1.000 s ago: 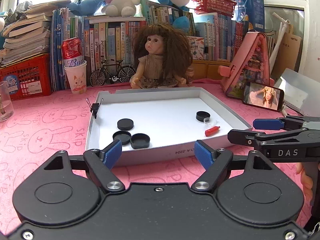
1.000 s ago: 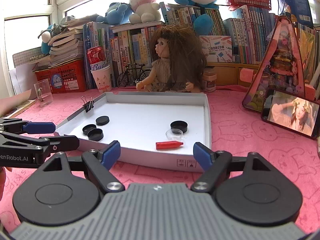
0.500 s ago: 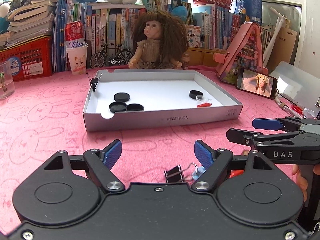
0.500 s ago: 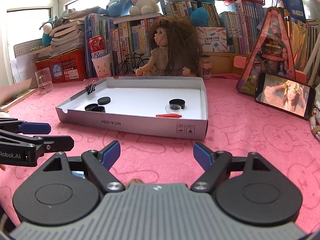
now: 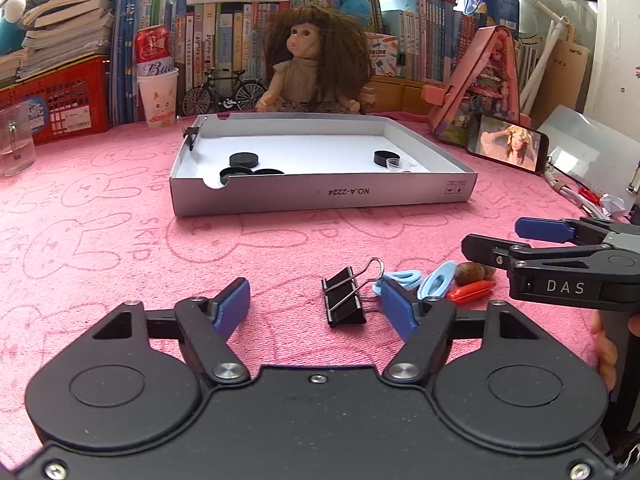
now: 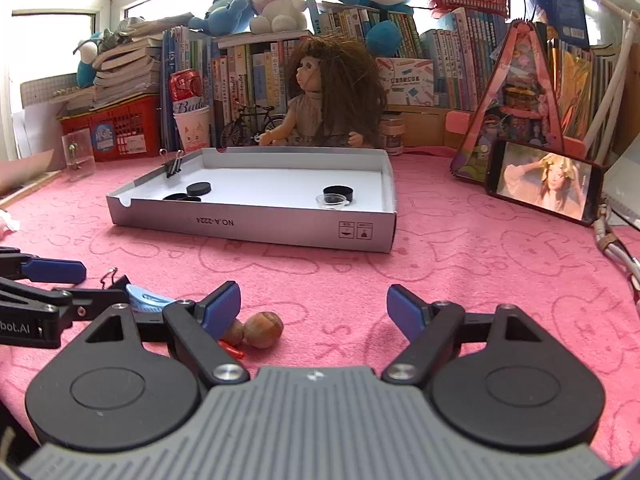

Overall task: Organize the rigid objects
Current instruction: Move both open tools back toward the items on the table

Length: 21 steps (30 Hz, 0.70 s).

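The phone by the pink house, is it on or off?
On. The phone leans against the pink house, and its screen shows a bright picture of a person.

I see a pink towelling cloth point(image 5: 120, 248) with a faint outline pattern of rabbits and letters covering the table. On it sits a shallow grey cardboard box point(image 5: 320, 196) with a white floor and dark printed lettering on its near wall; flat black round caps point(image 5: 243, 159) lie inside. Closer to me lies a black metal binder clip point(image 5: 344, 300) with silver wire handles, beside pale blue plastic clips point(image 5: 436, 280), a brown nut point(image 6: 263, 329) and a small red piece point(image 5: 470, 292). My left gripper point(image 5: 314, 308) is black with blue pads; my right gripper point(image 6: 314, 310) has blue pads on black fingers and a ribbed grey body.
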### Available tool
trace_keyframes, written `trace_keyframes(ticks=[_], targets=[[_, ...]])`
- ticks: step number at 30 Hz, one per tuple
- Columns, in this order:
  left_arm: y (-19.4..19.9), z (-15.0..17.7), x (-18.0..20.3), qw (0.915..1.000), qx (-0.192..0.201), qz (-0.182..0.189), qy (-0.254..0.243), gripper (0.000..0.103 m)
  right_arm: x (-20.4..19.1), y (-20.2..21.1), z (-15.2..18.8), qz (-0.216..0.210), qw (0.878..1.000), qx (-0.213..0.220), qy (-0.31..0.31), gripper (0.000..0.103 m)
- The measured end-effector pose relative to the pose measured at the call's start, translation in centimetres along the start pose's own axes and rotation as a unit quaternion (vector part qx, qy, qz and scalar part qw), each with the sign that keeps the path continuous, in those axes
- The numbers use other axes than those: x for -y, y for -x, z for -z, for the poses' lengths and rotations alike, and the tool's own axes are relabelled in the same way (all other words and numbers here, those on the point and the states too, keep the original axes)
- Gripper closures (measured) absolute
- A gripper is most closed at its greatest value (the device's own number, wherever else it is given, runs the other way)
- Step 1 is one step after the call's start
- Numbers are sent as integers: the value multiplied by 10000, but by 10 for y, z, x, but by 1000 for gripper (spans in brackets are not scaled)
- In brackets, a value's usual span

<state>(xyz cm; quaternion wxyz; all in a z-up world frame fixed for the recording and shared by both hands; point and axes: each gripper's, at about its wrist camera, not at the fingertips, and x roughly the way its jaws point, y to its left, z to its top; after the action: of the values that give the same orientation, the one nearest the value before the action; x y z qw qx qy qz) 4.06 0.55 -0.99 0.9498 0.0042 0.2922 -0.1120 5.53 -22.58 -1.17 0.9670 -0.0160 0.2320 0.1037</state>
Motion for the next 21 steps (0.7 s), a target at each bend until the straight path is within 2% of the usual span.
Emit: trace_keyframes(ticks=[3, 9, 15, 21], targets=[[1, 3, 3, 9997, 50, -170, -185, 44, -3, 0, 2, 113, 9999, 20, 77, 15], [1, 4, 3, 9993, 124, -290, -196, 47, -5, 1, 3, 208, 9997, -5, 124, 15], [-1, 2, -6, 9989, 126, -446, -66, 47, 0, 10, 7, 130, 9999, -17, 21, 15], [-2, 2, -7, 9989, 128, -438, -77, 47, -5, 12, 14, -1, 9999, -102, 109, 15]])
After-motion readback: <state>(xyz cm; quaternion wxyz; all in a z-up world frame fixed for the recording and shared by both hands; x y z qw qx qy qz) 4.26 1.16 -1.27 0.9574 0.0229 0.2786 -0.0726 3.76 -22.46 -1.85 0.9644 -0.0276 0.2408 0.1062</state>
